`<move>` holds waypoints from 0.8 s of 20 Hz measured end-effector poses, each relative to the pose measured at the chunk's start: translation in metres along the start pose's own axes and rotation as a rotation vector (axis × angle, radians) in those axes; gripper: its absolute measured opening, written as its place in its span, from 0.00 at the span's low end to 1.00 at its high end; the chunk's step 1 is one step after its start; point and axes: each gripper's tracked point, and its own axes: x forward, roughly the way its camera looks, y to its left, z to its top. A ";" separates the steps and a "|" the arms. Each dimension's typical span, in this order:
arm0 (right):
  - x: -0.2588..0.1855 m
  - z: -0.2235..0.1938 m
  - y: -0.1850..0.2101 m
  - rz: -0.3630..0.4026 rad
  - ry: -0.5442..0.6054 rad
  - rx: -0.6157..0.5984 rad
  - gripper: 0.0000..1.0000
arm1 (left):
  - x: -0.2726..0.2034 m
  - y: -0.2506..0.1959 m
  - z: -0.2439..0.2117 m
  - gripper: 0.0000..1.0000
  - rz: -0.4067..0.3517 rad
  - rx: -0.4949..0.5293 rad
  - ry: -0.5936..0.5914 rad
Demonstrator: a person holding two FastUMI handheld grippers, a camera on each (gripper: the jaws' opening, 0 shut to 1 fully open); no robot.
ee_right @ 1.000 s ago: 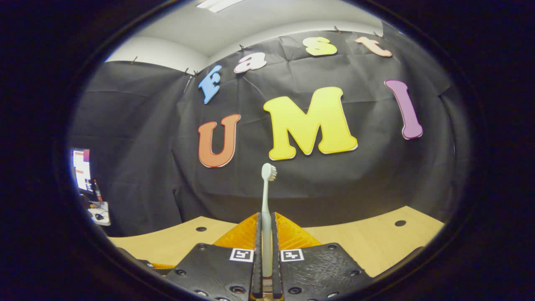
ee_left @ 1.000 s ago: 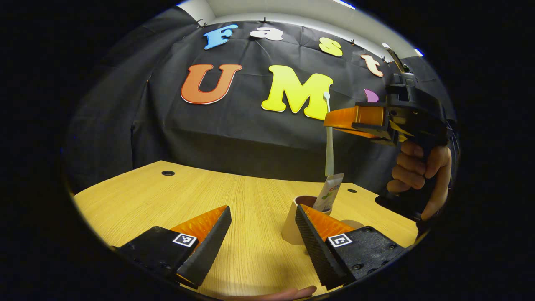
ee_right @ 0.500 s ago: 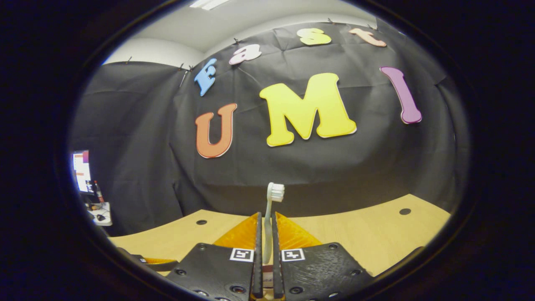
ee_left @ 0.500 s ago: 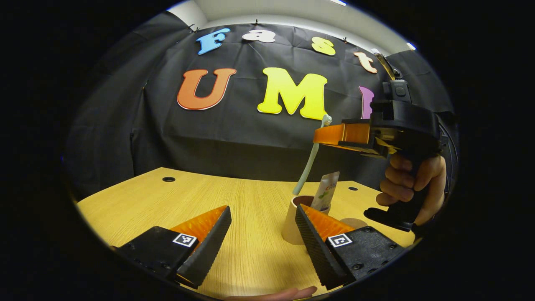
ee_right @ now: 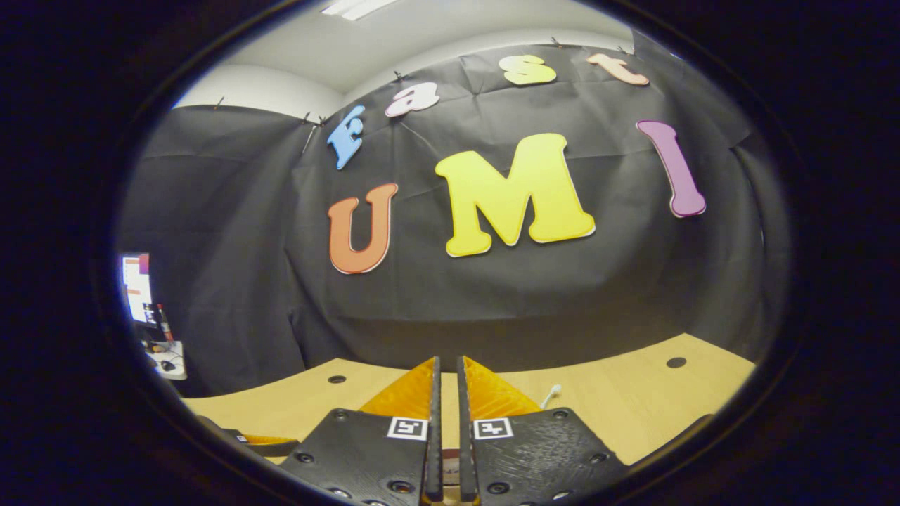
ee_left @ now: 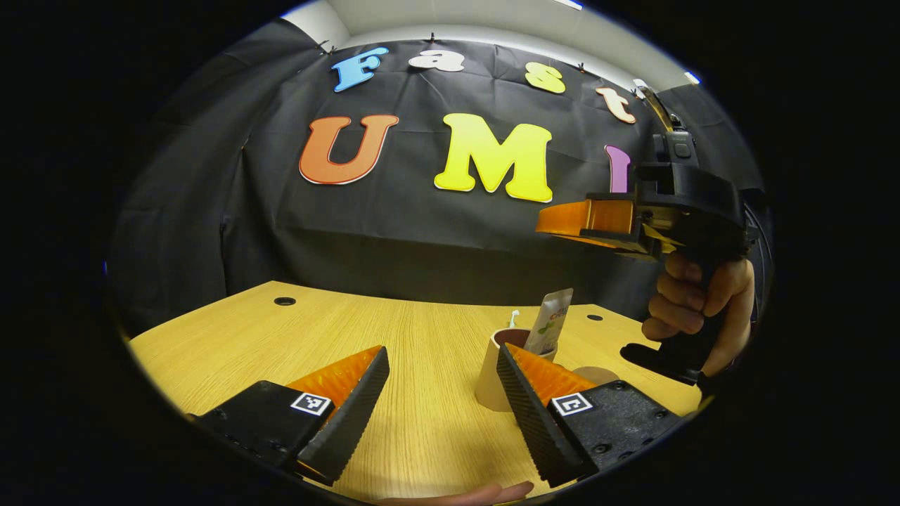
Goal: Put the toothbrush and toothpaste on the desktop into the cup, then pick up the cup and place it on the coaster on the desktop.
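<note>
A beige cup (ee_left: 490,379) stands on the wooden desktop (ee_left: 316,330), partly behind the right finger of my left gripper (ee_left: 441,355), which is wide open and holds nothing. The white toothpaste tube (ee_left: 552,325) stands upright in the cup. Just past the rim pokes the toothbrush's white tip (ee_left: 514,315), also seen beside my right gripper's fingers as the toothbrush tip (ee_right: 553,392); its handle is hidden. My right gripper (ee_right: 446,362) hovers above the cup, its fingers a narrow slit apart with nothing between them; from the left it shows as the right gripper (ee_left: 559,219). The round coaster (ee_left: 598,374) lies right of the cup.
A hand (ee_left: 692,309) grips the right gripper's handle at the right of the left gripper view. Cable holes (ee_left: 284,301) dot the desktop near the black wall. A monitor and small items (ee_right: 140,288) sit far left beyond the booth.
The toothbrush slid down out of my right gripper's fingers and dropped at the cup; just its tip now shows. The right gripper stays above the cup. My left gripper has not moved.
</note>
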 end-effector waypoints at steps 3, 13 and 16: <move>0.002 0.001 -0.020 -0.050 0.005 0.003 0.09 | 0.000 0.000 -0.001 0.98 -0.004 -0.004 0.003; 0.048 -0.027 -0.073 -0.194 0.238 0.010 0.48 | -0.001 -0.002 0.000 0.98 -0.022 -0.008 0.001; 0.077 -0.047 -0.088 -0.230 0.368 0.047 0.54 | -0.001 -0.001 0.001 0.98 -0.016 -0.009 -0.015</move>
